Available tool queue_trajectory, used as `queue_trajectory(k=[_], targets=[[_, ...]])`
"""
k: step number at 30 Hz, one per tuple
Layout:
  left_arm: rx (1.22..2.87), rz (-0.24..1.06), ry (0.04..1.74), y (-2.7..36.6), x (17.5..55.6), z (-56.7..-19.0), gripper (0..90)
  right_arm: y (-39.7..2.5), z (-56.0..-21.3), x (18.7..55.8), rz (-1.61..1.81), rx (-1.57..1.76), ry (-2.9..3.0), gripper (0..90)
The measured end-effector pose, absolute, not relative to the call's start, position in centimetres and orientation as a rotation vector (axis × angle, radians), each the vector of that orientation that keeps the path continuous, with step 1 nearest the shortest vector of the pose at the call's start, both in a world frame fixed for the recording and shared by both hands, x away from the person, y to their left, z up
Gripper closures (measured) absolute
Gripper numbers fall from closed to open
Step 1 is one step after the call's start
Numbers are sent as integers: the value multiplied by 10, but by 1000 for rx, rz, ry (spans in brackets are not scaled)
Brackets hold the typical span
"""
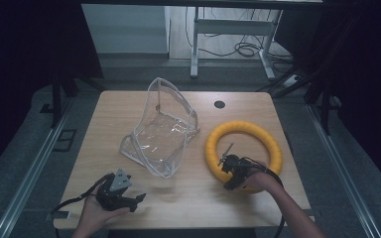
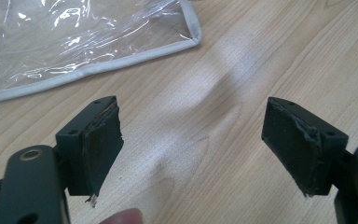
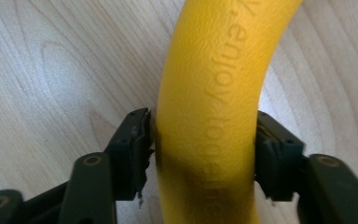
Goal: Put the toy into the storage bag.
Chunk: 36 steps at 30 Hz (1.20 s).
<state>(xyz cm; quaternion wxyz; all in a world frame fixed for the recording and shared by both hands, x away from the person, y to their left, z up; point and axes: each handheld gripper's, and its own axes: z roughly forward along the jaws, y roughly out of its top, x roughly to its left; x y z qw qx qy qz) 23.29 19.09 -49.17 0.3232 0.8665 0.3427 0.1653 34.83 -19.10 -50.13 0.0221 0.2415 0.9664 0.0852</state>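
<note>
Wooden table [image 1: 188,196]; right gripper [image 3: 200,154] view shows ring [image 3: 214,93] lettering.

I see a yellow foam ring [image 1: 243,149] lying flat on the table's right half, embossed lettering along its tube. Left of it, well apart, a clear plastic pouch [image 1: 159,130] sits half-upright, gaping.

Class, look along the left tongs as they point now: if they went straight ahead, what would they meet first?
Probably the clear plastic bag. The left tongs stand open over bare wooden table, aimed towards the bag's grey-trimmed edge. How low they are is unclear, so they might touch the tabletop first.
</note>
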Motion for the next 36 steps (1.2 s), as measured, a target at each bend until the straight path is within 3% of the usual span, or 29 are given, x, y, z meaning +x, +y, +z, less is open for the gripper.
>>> queue_trajectory(k=[6,36], targets=[[2275,435,899,191,233,-492,199,-190,-500,352,236,760,3007,494],[2237,405,894,193,232,-488,199,-209,-450,350,569,817,2876,503]])
